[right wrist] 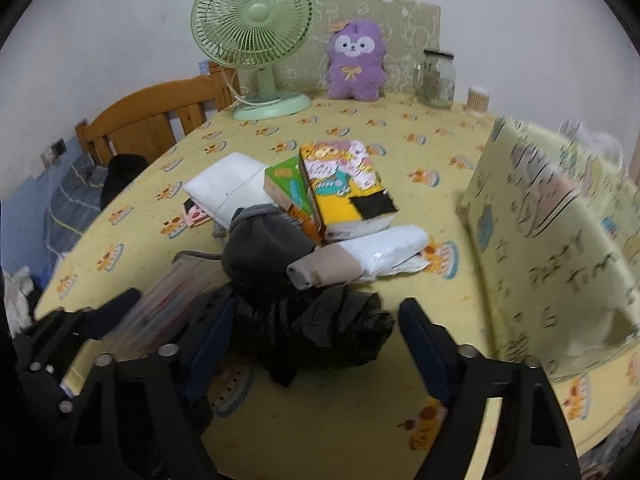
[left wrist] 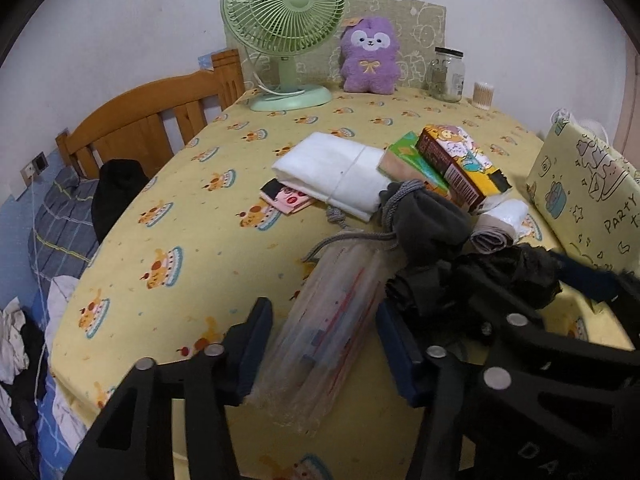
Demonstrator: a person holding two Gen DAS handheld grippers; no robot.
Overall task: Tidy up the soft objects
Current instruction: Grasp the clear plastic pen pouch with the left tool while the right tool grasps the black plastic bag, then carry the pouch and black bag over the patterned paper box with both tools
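My left gripper [left wrist: 324, 344] is open, its jaws on either side of a clear plastic bag roll [left wrist: 324, 328] lying on the yellow tablecloth. My right gripper [right wrist: 316, 344] is open around a crumpled black plastic bag [right wrist: 324, 328]. Beyond them lie a grey drawstring pouch [right wrist: 264, 244], a beige-and-white roll [right wrist: 360, 260], a folded white cloth [left wrist: 336, 168], two tissue packs [right wrist: 344, 184] and a purple plush toy [right wrist: 356, 64] against the back wall. The left gripper also shows at the lower left of the right wrist view [right wrist: 120, 312].
A green desk fan [left wrist: 284, 32], a glass jar [left wrist: 446, 76] and a cotton swab tub [left wrist: 483, 96] stand along the back. A yellow cushion [right wrist: 560, 248] stands at the right. A wooden headboard [left wrist: 148, 120] and a bed with clothes lie left of the table.
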